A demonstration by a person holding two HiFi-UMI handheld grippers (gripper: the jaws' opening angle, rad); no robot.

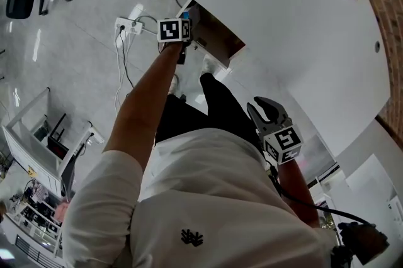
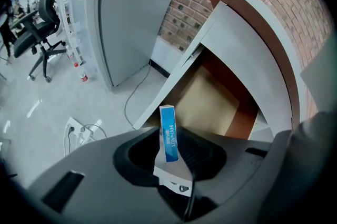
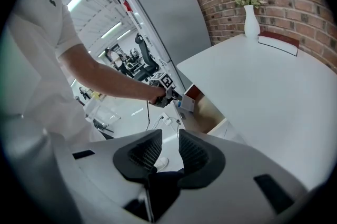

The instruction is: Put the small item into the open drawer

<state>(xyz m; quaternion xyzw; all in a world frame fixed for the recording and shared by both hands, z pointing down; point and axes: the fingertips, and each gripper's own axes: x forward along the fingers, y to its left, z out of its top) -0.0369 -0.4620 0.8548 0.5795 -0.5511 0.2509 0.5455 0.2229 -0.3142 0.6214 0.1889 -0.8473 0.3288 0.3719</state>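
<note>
1. My left hand-held gripper is clenched on a small blue-and-white box, which stands upright between its jaws.
2. The open drawer lies just beyond the box at 1 o'clock, under the white surface, with its brown inside showing.
3. My right hand-held gripper is released, its jaws a narrow gap apart with nothing between them. In the head view it sits at 4 o'clock, well apart from the drawer.

Two grippers, one small box, one open drawer, one vase
</note>
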